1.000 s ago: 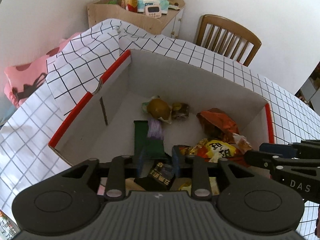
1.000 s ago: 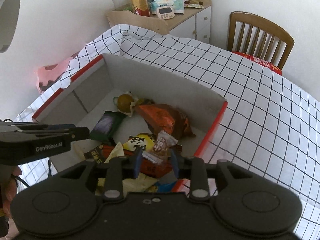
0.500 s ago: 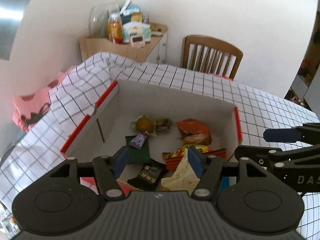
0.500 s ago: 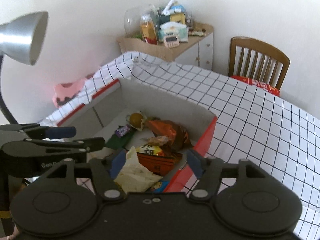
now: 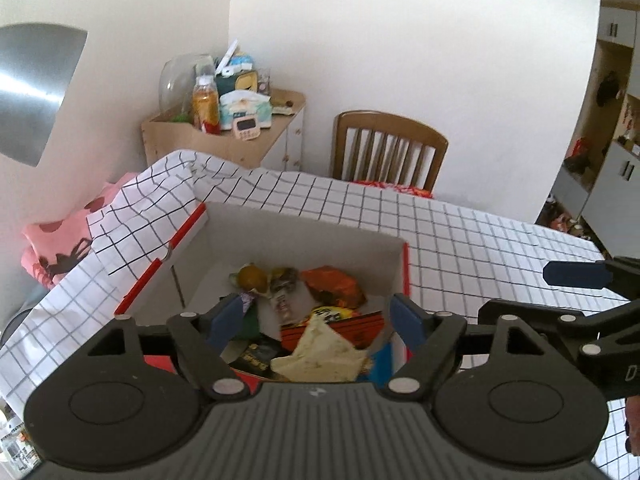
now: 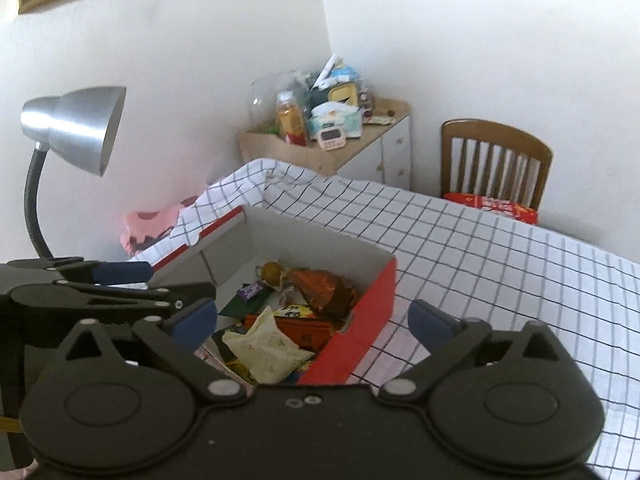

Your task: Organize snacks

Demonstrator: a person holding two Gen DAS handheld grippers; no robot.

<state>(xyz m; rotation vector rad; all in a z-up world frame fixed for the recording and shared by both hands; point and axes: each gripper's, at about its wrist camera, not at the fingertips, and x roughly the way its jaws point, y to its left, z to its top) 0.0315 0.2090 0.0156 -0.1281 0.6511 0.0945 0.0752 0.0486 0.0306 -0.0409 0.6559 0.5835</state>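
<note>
Box (image 5: 304, 232) long axis runs away

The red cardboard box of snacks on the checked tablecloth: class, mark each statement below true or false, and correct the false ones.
1. The red cardboard box holds several snack packets. True.
2. The left tongs grip the pale crumpled packet. False: they are open and hold nothing.
3. The right tongs are open. True.
4. The wooden slat-back chair stands on the checked tablecloth. False: it stands behind the table.
5. The orange foil bag lies outside the box. False: it lies inside.
</note>
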